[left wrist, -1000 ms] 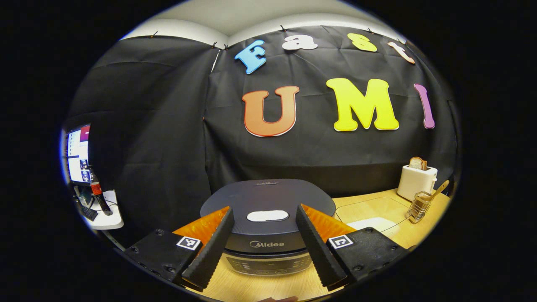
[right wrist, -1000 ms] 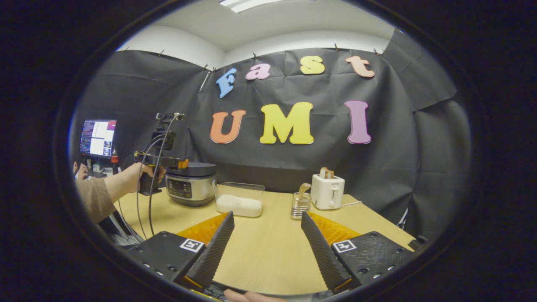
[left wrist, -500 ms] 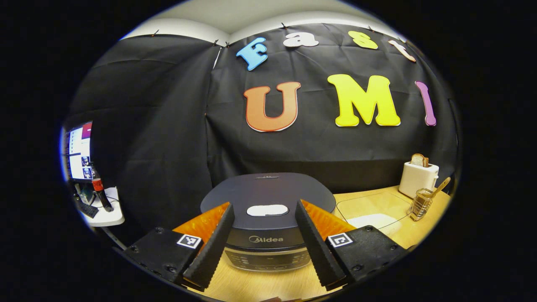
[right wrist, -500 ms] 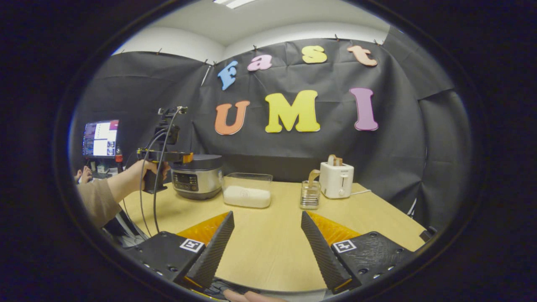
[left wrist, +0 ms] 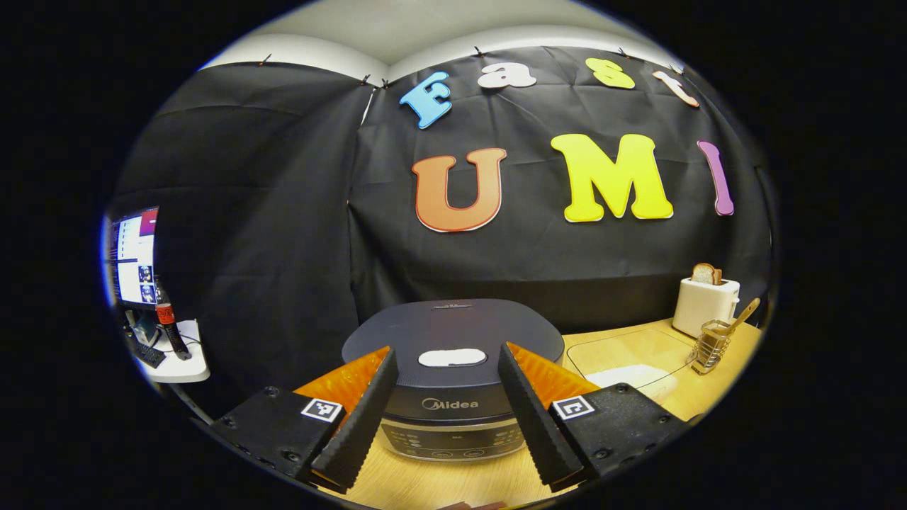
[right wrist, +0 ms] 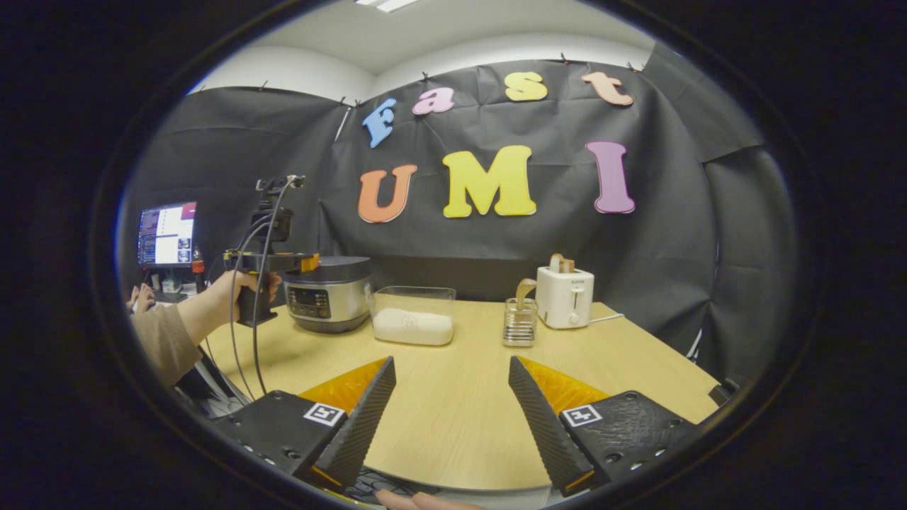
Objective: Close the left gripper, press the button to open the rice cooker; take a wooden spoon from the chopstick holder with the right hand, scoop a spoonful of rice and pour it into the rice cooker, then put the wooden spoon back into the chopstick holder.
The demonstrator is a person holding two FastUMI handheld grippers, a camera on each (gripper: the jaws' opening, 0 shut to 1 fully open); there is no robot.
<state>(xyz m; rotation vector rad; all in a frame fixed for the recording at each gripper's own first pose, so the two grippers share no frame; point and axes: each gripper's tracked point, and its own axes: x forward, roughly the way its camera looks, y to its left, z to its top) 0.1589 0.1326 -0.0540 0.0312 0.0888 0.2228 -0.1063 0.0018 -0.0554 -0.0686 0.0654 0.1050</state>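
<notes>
My left gripper [left wrist: 445, 393] hangs spread before the lidded rice cooker [left wrist: 453, 340], its button [left wrist: 452, 358] untouched, while my right gripper [right wrist: 451, 400], likewise spread, hovers over the table [right wrist: 453, 418], the wooden spoon [right wrist: 523, 290] upright in the chopstick holder [right wrist: 519, 326].

The brand name "Midea" is showing in pale letters on the front band of the dark round rice cooker [left wrist: 452, 354], just above its control panel.

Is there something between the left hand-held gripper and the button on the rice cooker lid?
Nothing visible. The left hand-held gripper is open, just in front of the rice cooker; the button shows bare between its fingers.
</notes>
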